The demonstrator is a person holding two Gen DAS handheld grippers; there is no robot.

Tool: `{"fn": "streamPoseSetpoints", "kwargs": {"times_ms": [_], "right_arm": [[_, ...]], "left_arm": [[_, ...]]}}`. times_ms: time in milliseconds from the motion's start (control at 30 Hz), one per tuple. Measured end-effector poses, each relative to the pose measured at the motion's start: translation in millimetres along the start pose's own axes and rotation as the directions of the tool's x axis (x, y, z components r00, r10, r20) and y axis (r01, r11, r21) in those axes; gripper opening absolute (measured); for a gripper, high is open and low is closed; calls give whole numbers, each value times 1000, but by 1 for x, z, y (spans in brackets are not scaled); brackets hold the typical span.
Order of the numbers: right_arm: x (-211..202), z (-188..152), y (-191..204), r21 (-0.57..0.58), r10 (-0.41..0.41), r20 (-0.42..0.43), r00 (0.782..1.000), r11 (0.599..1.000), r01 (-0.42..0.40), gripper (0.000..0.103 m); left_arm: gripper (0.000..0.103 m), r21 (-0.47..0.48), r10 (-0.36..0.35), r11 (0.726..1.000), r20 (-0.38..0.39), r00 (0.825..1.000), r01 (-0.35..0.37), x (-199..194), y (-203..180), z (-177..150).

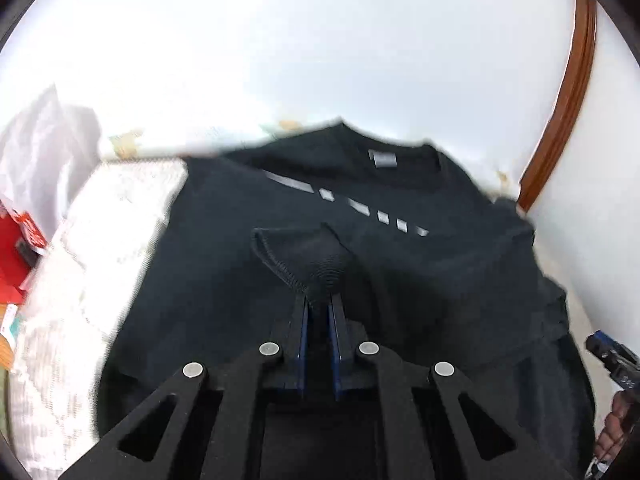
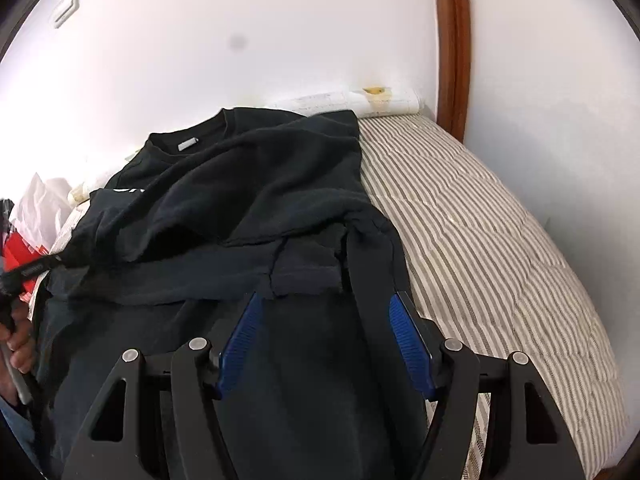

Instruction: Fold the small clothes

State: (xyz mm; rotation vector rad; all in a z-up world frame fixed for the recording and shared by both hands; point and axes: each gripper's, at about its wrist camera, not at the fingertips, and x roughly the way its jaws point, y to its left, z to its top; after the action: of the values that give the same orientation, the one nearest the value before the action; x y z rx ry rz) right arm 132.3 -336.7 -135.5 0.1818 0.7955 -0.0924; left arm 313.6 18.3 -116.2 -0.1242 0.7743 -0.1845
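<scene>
A black sweatshirt [image 2: 248, 184] lies spread on a bed with a grey-and-white striped quilt [image 2: 480, 216]; everything here is placed relative to that sweatshirt. To its left sit crumpled white paper [image 2: 40, 200] and something red [image 1: 20, 240]. On the sweatshirt's left part, the left gripper [image 1: 319, 300] has its blue-padded jaws pinched narrow on a ribbed cuff [image 1: 316, 256], which bunches up out of the tips above the sweatshirt's body. A row of pale printed marks [image 1: 360, 208] crosses the chest, and a grey label [image 1: 382, 159] sits inside the collar at the far edge. Over the sweatshirt's near right part, the right gripper [image 2: 326, 300] holds its jaws wide, with dark fabric lying between them but not pressed. Right of the sweatshirt the quilt is bare, and a brown wooden frame [image 2: 454, 40] rises against the white wall [image 2: 240, 40].
</scene>
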Motion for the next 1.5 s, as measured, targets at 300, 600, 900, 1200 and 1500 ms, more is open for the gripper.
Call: {"fn": "streamPoseSetpoints", "kwargs": {"times_ms": [300, 600, 900, 1200, 1500], "right_arm": [[10, 35, 21, 35, 21, -8, 1000, 999, -20, 66], [44, 40, 25, 11, -22, -80, 997, 1000, 23, 66], [58, 42, 15, 4, -84, -7, 996, 996, 84, 63], [82, 42, 3, 5, -181, -106, 978, 983, 182, 61], [29, 24, -6, -7, -154, -72, 985, 988, 154, 61]], "left_arm": [[9, -36, 33, 999, 41, 999, -32, -41, 56, 8], [9, -85, 18, 996, -99, 995, -26, -1, 78, -28], [10, -39, 63, 997, -127, 990, -68, 8, 74, -32], [21, -55, 71, 995, -134, 988, -79, 5, 78, -34], [47, -69, 87, 993, -145, 986, -98, -16, 79, -52]]}}
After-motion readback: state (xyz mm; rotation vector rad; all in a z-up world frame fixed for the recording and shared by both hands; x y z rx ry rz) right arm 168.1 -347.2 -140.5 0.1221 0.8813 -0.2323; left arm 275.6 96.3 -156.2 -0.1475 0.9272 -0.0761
